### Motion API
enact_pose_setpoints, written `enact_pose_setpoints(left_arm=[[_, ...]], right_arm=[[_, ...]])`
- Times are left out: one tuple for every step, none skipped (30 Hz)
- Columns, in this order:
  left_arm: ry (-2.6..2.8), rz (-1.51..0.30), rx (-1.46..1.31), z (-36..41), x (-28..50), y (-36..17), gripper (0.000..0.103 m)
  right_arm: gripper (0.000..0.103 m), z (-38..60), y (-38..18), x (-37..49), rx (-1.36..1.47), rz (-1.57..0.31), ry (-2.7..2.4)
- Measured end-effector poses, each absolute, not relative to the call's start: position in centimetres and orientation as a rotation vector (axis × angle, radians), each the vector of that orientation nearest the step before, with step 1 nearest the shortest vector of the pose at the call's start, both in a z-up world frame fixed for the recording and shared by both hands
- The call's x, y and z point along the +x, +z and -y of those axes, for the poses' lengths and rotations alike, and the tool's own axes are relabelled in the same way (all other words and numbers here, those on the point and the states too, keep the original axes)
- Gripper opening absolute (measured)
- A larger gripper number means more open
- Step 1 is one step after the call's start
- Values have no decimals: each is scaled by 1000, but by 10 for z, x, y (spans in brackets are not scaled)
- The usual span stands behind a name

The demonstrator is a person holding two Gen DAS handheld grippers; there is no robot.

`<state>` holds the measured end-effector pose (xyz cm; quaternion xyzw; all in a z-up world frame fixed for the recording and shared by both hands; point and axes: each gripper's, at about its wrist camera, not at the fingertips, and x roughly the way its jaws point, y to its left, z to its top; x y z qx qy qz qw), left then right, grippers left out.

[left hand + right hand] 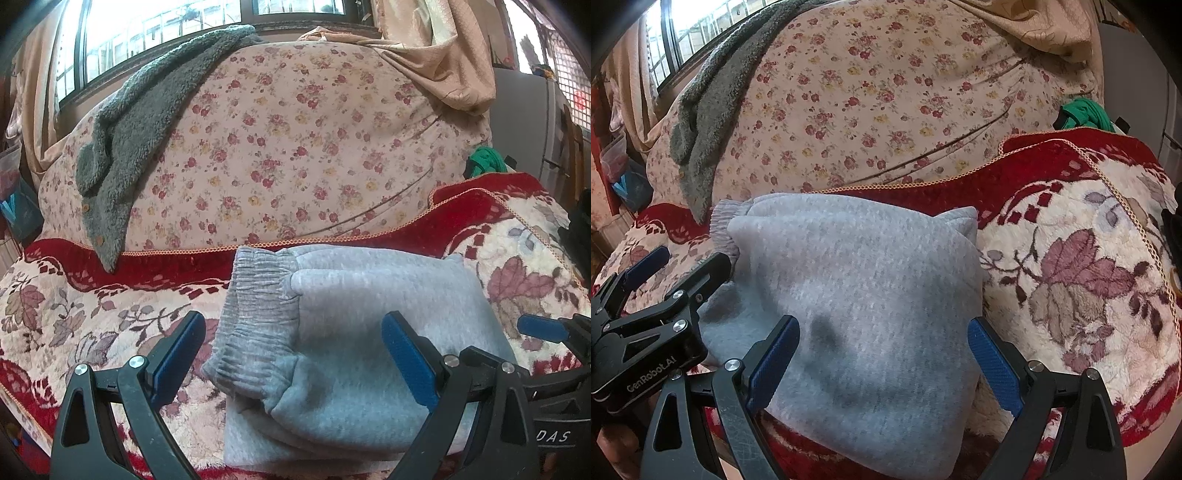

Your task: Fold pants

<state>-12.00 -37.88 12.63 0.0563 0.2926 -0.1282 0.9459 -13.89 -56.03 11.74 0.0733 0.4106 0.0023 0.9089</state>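
- We see the grey pants [354, 332] folded into a compact bundle on the red floral blanket [74, 317], elastic waistband [255, 295] stacked on the bundle's left side.
- Our left gripper [295, 354] hangs over the bundle with its jaws spread wide, clamped on nothing.
- Our right gripper [882, 365] is likewise spread apart above the bundle's nearer edge, empty.
- In the right wrist view, the left gripper crowds in at lower left, just beside the pants.
- Behind the blanket rises a flowered cushion [288, 147], with a grey-green fleece garment [140, 122] draped down its left side.
- A green cloth [1086, 112] sits at the far right, well apart.
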Motion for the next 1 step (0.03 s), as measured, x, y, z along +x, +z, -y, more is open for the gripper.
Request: enact_pose_setpoints(left_arm=[[-262, -597, 114, 379, -120, 126, 96]], right_arm=[[95, 561, 118, -140, 150, -846, 2]])
